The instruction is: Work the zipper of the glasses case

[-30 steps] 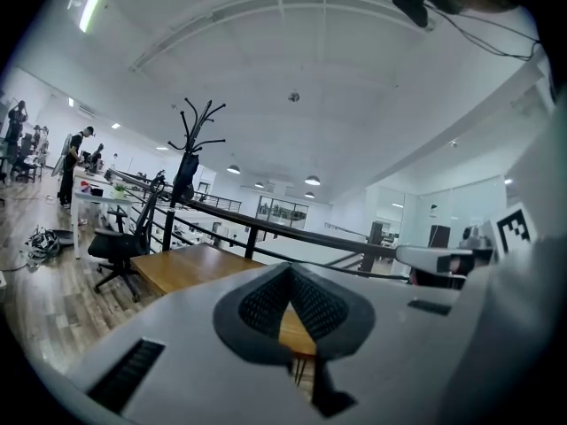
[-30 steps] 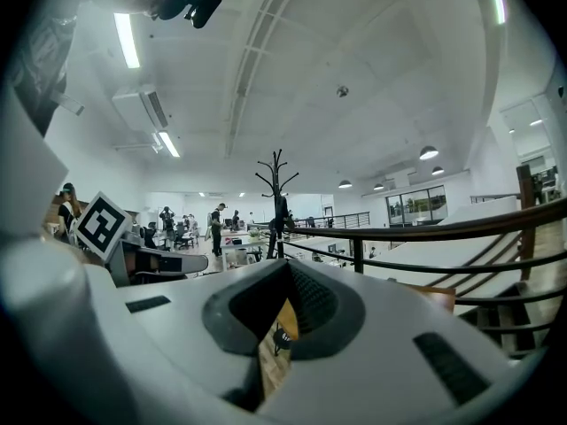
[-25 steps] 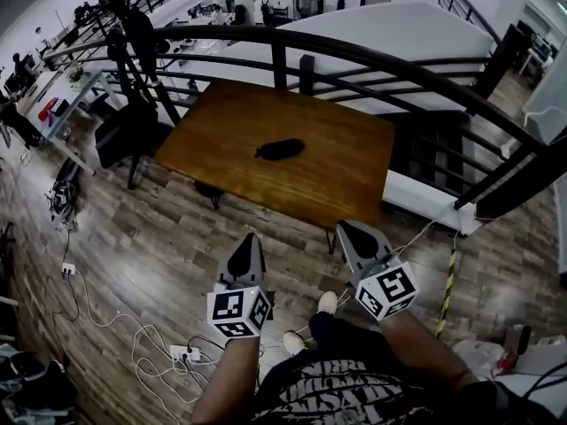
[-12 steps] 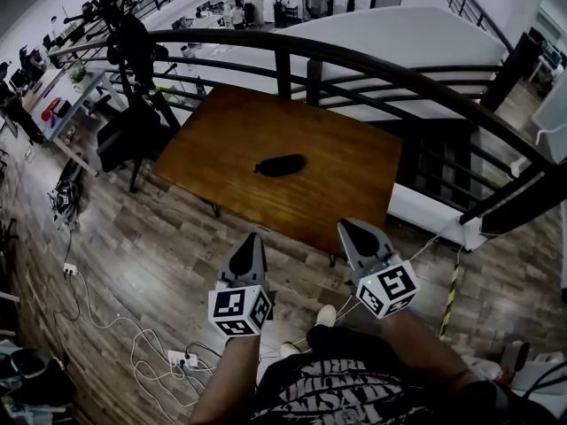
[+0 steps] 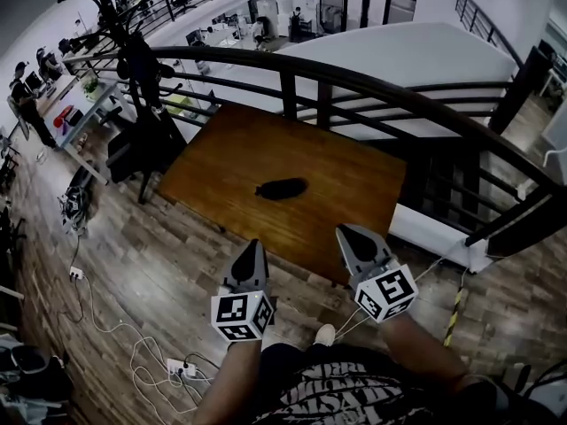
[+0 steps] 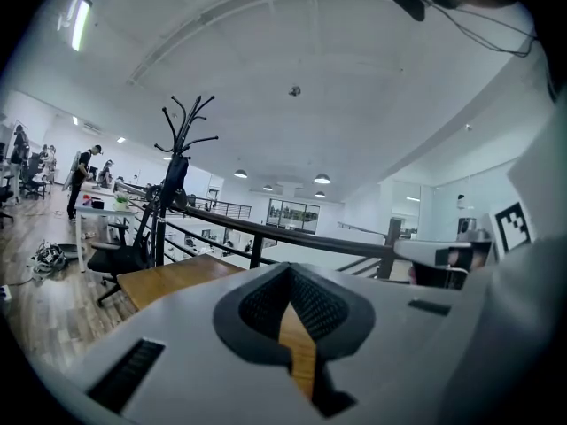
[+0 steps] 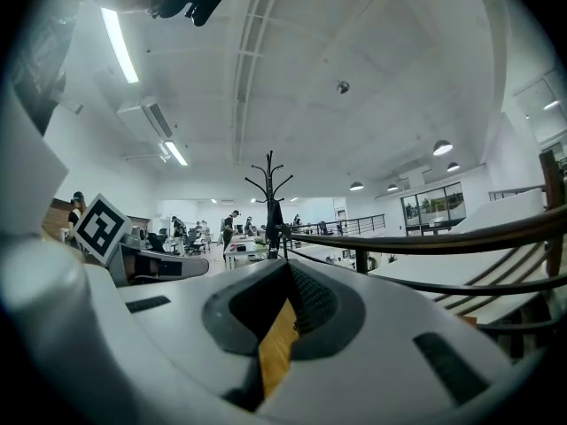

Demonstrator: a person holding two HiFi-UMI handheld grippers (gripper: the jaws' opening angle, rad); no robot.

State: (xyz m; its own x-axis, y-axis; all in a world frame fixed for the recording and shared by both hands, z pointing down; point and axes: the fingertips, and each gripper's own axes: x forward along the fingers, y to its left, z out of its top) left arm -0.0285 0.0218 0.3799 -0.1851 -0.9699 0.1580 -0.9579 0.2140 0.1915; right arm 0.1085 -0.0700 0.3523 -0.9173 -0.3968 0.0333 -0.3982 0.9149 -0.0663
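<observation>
1. Hanging side by side above the plank floor (image 5: 177,255), the grey left gripper (image 5: 251,248) and the grey right gripper (image 5: 347,233) both point forward towards a brown rectangular wooden table (image 5: 230,149).
2. The left gripper's two padded fingers meet at their tips. Only a thin slit is left behind the tips, and through it shows a strip of the brown tabletop. Nothing is held between them.
3. The right gripper's fingers are likewise pressed tip to tip, with the same narrow slit showing wood, and they grip nothing.
4. The dark, oblong, soft-sided glasses case (image 5: 281,188) lies flat near the middle of the table. It is ahead of both pairs of fingertips and well apart from them, roughly on the line between the two grippers. Its zipper is too small to make out.
5. The near edge of the table lies just ahead of the right fingertips and a little further ahead of the left ones.
6. Behind the fingers, each gripper carries its white marker cube (image 5: 241,315) with black squares, and a forearm leads back from it.
7. Beyond the table, far ahead of the fingertips, a dark curved metal railing (image 5: 372,82) runs across.
8. A black coat stand (image 5: 133,51) rises ahead and to the left of the left fingers.
9. White cables (image 5: 115,326) trail over the floor to the left of the left gripper.
</observation>
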